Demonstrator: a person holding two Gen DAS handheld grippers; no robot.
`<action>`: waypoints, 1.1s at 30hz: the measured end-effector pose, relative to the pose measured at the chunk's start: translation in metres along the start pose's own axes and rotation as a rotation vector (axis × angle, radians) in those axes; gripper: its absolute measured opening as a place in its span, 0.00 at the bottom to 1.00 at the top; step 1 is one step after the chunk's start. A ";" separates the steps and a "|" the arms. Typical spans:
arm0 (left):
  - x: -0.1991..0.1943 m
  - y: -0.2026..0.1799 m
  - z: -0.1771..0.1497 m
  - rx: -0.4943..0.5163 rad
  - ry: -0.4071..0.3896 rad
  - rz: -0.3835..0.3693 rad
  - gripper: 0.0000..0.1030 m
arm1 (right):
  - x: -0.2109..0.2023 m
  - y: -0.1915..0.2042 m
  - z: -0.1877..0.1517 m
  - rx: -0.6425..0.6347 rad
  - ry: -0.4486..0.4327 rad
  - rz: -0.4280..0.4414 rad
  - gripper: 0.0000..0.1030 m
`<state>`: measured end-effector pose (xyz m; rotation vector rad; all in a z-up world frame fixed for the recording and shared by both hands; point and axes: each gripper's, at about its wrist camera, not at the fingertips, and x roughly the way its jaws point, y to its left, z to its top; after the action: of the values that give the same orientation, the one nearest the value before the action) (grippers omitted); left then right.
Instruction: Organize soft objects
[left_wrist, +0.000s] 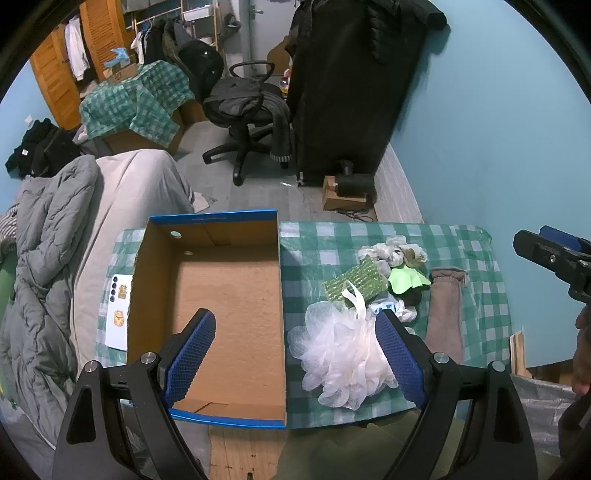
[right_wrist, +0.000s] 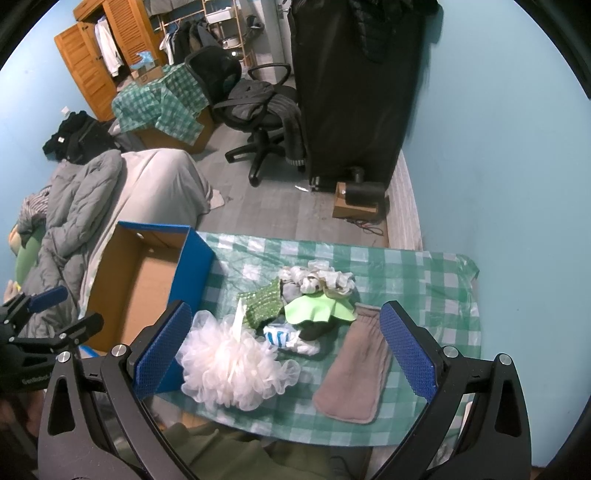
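Observation:
An empty blue-edged cardboard box (left_wrist: 229, 295) (right_wrist: 136, 280) sits at the left of the green checked table (left_wrist: 476, 243) (right_wrist: 406, 266). To its right lie a white bath pouf (left_wrist: 340, 354) (right_wrist: 232, 365), a green scrubber (left_wrist: 354, 282) (right_wrist: 262, 306), a lime green cloth (left_wrist: 404, 278) (right_wrist: 314, 310), a brown mitt (left_wrist: 445, 314) (right_wrist: 354, 373), a blue-white sock (right_wrist: 280, 336) and a pale scrunchie (left_wrist: 395, 251) (right_wrist: 321, 278). My left gripper (left_wrist: 295, 354) (right_wrist: 55, 314) is open above the box's right wall. My right gripper (right_wrist: 286, 347) (left_wrist: 550, 251) is open above the pile.
A phone (left_wrist: 118, 314) lies on the table left of the box. A bed with a grey duvet (left_wrist: 48, 258) runs along the left. An office chair (left_wrist: 243, 107) and a black coat rack (left_wrist: 343, 85) stand behind on the floor.

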<state>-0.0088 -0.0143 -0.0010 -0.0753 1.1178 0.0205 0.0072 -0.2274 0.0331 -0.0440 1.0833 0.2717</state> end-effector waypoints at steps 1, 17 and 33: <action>0.000 -0.001 -0.001 0.000 0.002 0.001 0.87 | 0.000 0.000 0.000 -0.001 0.000 0.001 0.98; 0.000 -0.001 0.001 0.000 0.004 0.000 0.87 | 0.001 -0.001 0.002 -0.001 0.003 0.003 0.98; 0.002 -0.006 0.000 0.002 0.007 -0.002 0.87 | 0.003 -0.002 0.003 -0.003 0.007 0.002 0.98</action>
<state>-0.0078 -0.0203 -0.0031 -0.0745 1.1249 0.0177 0.0112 -0.2285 0.0320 -0.0463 1.0895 0.2752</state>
